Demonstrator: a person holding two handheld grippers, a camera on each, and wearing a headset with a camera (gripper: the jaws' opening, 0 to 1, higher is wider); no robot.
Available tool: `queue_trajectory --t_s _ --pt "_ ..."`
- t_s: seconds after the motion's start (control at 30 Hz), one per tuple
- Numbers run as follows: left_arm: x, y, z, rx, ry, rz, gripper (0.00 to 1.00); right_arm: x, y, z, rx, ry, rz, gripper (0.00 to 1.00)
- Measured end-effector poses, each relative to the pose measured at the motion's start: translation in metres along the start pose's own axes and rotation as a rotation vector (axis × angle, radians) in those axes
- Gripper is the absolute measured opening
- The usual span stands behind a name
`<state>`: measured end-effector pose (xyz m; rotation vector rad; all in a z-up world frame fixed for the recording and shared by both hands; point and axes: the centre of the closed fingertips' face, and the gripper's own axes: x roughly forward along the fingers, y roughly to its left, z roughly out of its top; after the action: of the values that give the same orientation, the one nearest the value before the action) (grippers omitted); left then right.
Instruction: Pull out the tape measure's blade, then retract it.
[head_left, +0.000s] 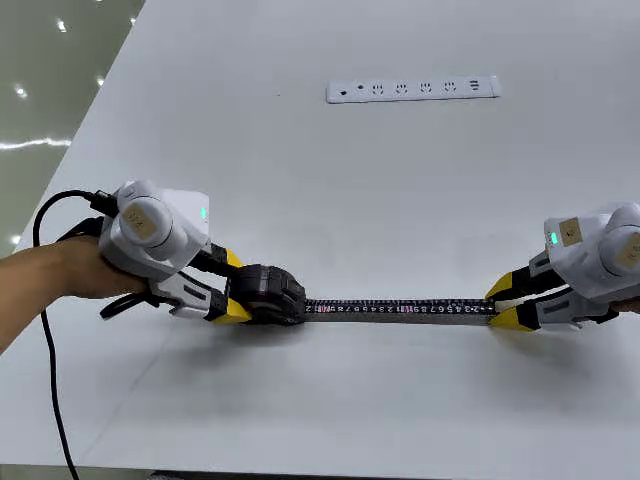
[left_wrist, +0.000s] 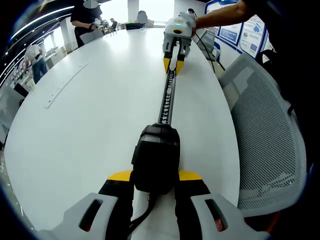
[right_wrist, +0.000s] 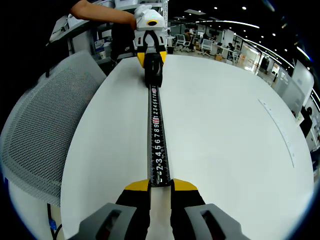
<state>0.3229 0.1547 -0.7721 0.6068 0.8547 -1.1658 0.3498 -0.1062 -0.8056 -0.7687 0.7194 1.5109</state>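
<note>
head view: the left claw is clenched on the black tape measure case, which rests on the white counter near its front edge. the blade is drawn out of the case and runs flat along the counter to the right claw, which grips the blade's free end. a power strip lies well apart at the far side. a black cable trails from the left claw.

left gripper view: the case sits between the yellow jaw tips, touching both. the blade extends straight ahead to the right claw. a mesh chair stands beside the counter.

right gripper view: the jaws are closed on the blade's end, numbers facing up. the blade leads to the case, held in the left claw.
</note>
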Motion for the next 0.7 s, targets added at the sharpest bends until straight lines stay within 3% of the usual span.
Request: queue_trajectory --t_s 0.7 --pt "-0.0015 0.0001 -0.0041 0.012 0.028 0.009 0.27 -0.0004 0.0005 -0.0002 0.002 0.024 0.002 0.14"
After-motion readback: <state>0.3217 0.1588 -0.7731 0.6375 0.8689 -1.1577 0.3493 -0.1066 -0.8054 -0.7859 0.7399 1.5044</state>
